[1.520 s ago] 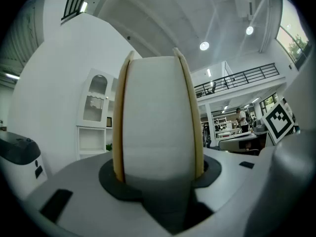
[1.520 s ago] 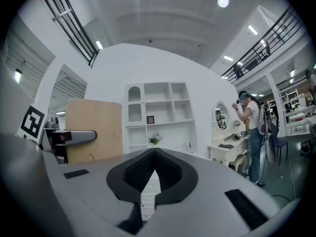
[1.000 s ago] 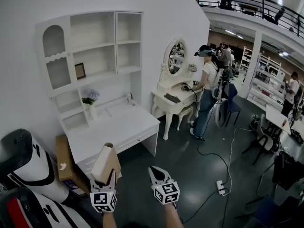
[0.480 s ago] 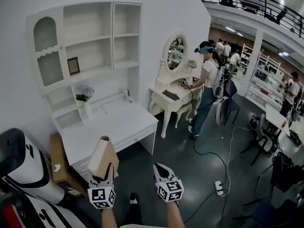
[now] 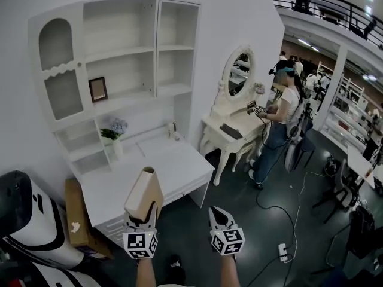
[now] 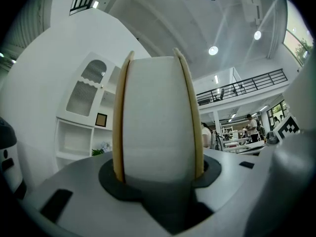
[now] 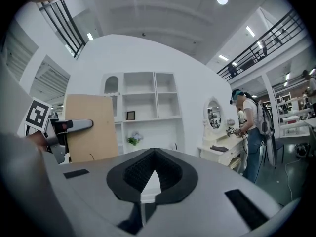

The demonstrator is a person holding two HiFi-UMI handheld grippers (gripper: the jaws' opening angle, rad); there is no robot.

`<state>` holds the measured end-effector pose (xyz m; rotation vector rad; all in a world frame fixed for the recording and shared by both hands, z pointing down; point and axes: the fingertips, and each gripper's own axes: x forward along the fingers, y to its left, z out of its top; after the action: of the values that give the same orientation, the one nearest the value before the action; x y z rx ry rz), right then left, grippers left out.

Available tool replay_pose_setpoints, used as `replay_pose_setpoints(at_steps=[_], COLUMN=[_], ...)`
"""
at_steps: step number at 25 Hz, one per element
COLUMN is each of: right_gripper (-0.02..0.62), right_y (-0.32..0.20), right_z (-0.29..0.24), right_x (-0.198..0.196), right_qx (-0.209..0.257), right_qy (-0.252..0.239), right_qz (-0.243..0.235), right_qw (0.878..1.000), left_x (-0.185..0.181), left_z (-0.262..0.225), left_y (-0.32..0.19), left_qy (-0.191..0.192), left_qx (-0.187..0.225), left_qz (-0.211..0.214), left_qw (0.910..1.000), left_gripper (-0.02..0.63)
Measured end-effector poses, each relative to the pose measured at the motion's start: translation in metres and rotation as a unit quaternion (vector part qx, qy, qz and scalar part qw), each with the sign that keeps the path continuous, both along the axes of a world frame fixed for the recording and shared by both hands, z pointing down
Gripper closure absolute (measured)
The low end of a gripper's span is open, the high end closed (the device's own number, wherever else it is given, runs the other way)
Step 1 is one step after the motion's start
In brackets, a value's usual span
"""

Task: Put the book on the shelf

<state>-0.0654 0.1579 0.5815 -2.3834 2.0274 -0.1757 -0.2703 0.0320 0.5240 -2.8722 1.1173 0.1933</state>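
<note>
Here, the left gripper (image 5: pixel 147 213) is clenched on the book (image 5: pixel 143 191), its jaws pressing the tan covers from either side, with the pale page edges facing the gripper's own camera. The book is held upright in the air, leaning slightly, by the front edge of the white counter (image 5: pixel 173 160) and well apart from the shelf (image 5: pixel 122 54) above it. The right gripper (image 5: pixel 219 216) hangs just beside it, jaws together with nothing between them. A small framed picture (image 5: pixel 98 89) stands on one shelf level, and a potted plant (image 5: pixel 112 130) sits lower down.
</note>
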Motion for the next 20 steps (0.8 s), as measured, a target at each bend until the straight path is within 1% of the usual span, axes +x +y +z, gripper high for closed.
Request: replay_pose_setpoints(at_steps=[6,9,12,14,17,20], right_gripper=[0.570,0.569,0.569,0.571,0.569,0.570], right_y=[-0.093,-0.139,-0.182,-0.208,-0.240,-0.267], right_z=[-0.013,-0.020,-0.017,-0.013,-0.003,0.006], right_x=[0.038,0.057,0.081,0.091,0.101,0.112], right_qx=[-0.014,-0.012,-0.031,-0.041,-0.049,-0.056], right_qy=[0.022,0.022,0.031,0.029,0.021,0.015], right_qz=[-0.010,-0.019,-0.016,-0.016,-0.017,-0.021], right_qw=[1.000,1.000,0.999,0.999,0.998,0.998], left_x=[0.037,0.056,0.072,0.076,0.087,0.103], left_z=[-0.010,-0.006,-0.004,-0.003,0.004,0.011], left_y=[-0.090,-0.133,-0.178,-0.207,-0.240,-0.261], left_qy=[0.014,0.009,0.018,0.025,0.022,0.016], left_qx=[0.006,0.004,-0.004,-0.011,-0.019,-0.025], left_qz=[-0.007,-0.004,-0.008,-0.012,-0.011,-0.005], left_qw=[0.9999,0.9999,0.9998,0.9996,0.9995,0.9995], left_gripper=[0.374,0.374,0.374,0.374,0.374,0.374])
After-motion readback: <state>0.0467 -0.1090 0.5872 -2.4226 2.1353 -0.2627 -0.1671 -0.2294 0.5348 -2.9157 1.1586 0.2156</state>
